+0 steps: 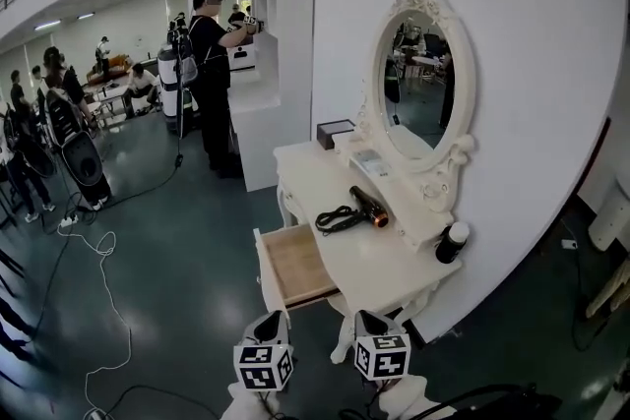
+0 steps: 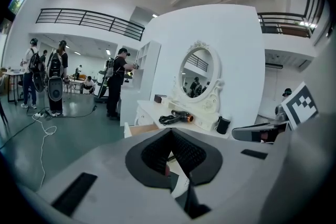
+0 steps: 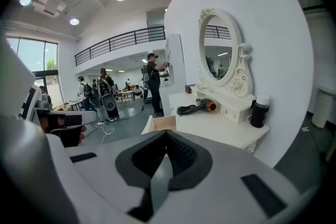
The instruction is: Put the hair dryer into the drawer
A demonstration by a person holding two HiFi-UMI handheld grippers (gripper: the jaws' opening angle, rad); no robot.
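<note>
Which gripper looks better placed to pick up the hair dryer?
Probably the right gripper: the hair dryer lies nearly straight ahead of it, while the left gripper faces the open drawer. Both are shut.

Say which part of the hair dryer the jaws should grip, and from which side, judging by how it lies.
Probably the barrel of the hair dryer, from above, jaws across its width. It lies flat on the table with its top free; the mirror base stands close behind and the cord is bunched beside it.
</note>
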